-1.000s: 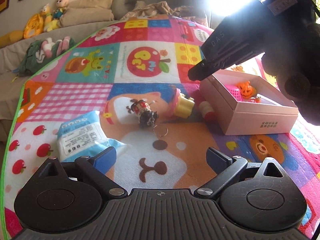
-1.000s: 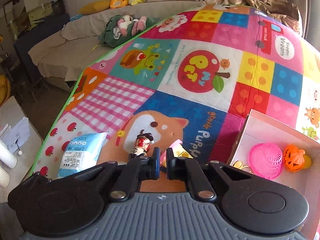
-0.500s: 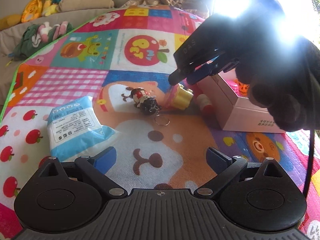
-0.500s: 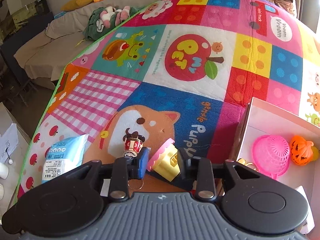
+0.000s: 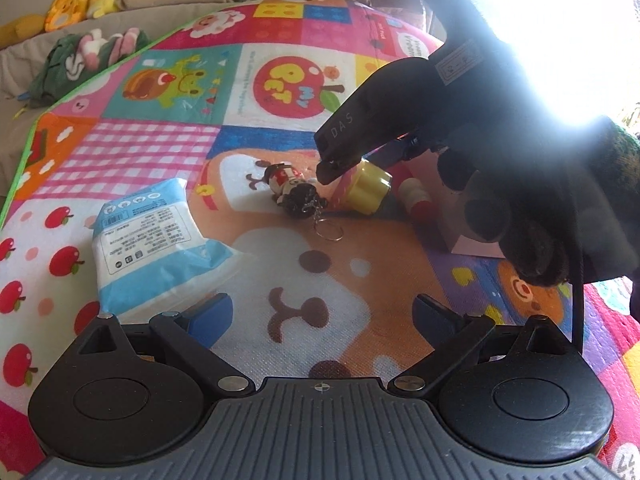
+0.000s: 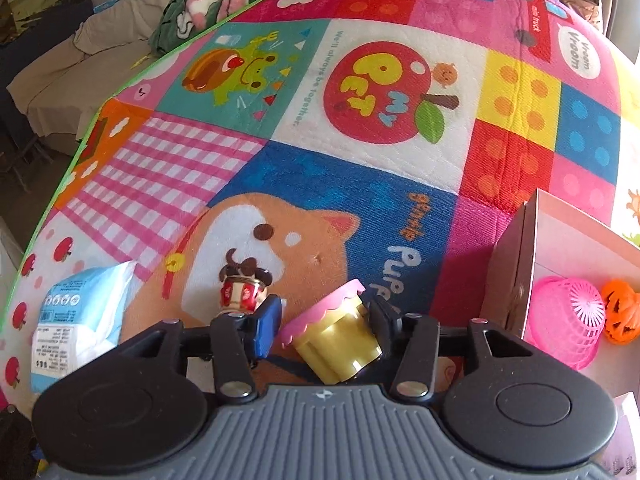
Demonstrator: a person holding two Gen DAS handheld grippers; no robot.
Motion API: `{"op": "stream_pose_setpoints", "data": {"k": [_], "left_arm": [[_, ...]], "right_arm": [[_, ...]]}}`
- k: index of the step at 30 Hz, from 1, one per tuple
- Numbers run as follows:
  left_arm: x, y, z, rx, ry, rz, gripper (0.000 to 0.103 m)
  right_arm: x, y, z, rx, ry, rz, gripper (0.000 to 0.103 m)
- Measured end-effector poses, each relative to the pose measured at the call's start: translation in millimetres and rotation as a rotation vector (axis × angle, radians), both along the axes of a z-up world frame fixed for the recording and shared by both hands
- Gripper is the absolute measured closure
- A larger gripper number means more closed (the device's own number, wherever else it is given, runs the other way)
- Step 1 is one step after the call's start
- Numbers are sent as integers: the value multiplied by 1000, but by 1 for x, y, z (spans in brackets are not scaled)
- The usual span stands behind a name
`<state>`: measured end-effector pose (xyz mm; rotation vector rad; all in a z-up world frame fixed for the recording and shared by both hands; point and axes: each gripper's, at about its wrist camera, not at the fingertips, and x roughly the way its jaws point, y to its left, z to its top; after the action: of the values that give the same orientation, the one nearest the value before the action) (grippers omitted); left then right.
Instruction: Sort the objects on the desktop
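Observation:
A yellow toy cup with a pink lid (image 6: 336, 340) lies tilted on the play mat (image 6: 360, 208). My right gripper (image 6: 323, 318) has come down around it. Its jaws are opening, the cup sits between the fingers, and the pads do not clamp it. From the left wrist view, the right gripper (image 5: 332, 164) tips down onto the cup (image 5: 368, 194). A small figurine keychain (image 5: 290, 188) lies just left of the cup. Nearer me, my left gripper (image 5: 322, 312) hovers open over the mat, holding nothing.
A blue and white tissue pack (image 5: 148, 240) lies on the mat at left. A pink box (image 6: 516, 272) at right holds a pink basket (image 6: 564, 320) and an orange pumpkin (image 6: 620, 316). A red and white piece (image 5: 416, 200) lies beside the box. A sofa with plush toys stands behind.
My right gripper has dropped toward the mat and its jaws went from shut to parted around the yellow cup. The left gripper has stayed nearly still and open.

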<state>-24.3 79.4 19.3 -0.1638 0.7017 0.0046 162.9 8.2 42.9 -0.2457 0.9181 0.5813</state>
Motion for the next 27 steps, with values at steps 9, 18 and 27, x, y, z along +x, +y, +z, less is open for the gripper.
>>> {"op": "stream_pose_setpoints", "data": {"k": [9, 18, 27], "left_arm": [[-8, -12, 4, 20, -4, -39, 3], [-9, -21, 0, 34, 21, -58, 3], [-6, -47, 5, 79, 0, -141, 3]], "right_arm": [[-53, -33, 27, 145, 62, 116, 84], [-81, -103, 25, 267, 129, 42, 96], [-84, -161, 2, 223, 14, -123, 95]]}}
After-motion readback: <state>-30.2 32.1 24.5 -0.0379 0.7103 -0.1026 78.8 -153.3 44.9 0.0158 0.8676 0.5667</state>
